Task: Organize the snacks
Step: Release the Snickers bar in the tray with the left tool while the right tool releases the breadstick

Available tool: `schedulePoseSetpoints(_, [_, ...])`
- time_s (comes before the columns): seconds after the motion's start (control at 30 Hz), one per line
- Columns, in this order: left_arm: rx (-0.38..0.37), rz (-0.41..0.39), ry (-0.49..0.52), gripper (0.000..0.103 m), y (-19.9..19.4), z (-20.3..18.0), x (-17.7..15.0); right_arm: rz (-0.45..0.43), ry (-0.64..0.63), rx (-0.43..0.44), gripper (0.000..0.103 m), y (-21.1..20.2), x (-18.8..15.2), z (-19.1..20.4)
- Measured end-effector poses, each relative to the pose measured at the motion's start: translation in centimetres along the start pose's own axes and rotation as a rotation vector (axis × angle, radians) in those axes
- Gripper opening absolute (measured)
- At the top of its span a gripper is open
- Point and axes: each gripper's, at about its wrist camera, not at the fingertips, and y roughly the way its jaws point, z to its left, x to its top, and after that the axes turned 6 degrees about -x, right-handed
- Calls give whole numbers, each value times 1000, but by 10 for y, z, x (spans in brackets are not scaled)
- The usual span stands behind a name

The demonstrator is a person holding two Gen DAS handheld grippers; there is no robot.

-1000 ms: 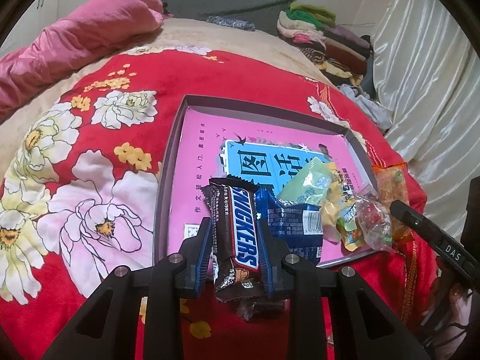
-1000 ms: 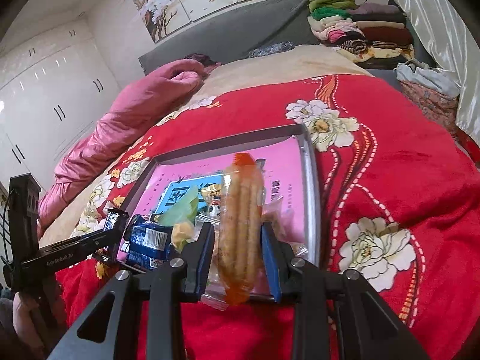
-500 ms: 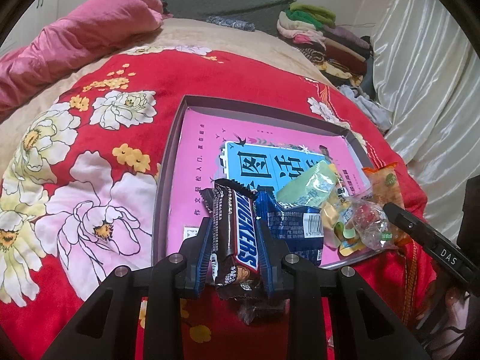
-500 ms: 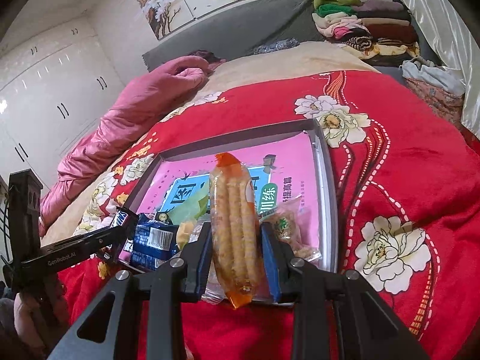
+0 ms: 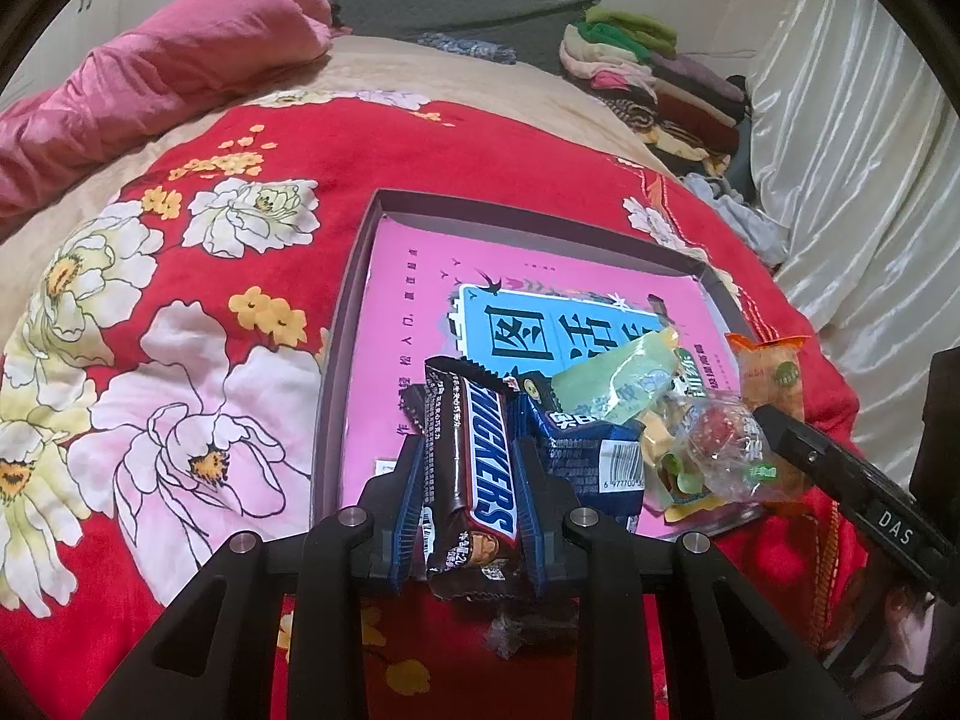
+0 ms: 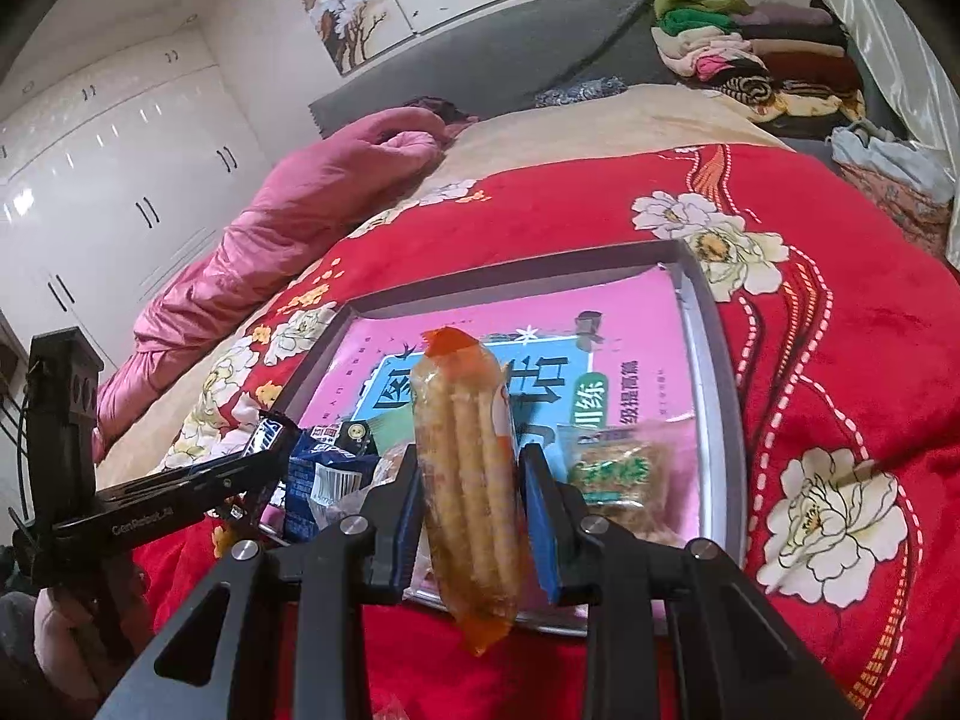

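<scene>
My left gripper is shut on a brown Snickers bar, held at the near edge of a grey tray with a pink printed base. My right gripper is shut on an orange-ended biscuit stick pack above the tray's near edge. In the tray's near right corner lie a blue packet, a green packet and a clear candy bag. A green-labelled cracker pack lies beside my right gripper. The right gripper also shows in the left wrist view.
The tray rests on a red flowered blanket on a bed. A pink quilt lies at the far left, folded clothes at the far right. White curtains hang on the right. White wardrobes stand left.
My right gripper has lifted and moved the biscuit pack further over the tray. My left gripper has drawn back slightly, the Snickers bar still in it.
</scene>
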Motion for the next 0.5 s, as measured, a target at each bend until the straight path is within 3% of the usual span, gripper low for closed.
schedulePoseSetpoints(0.5, [5,0,-7,30,3,3,0,0,-23,6,32,7,1,7])
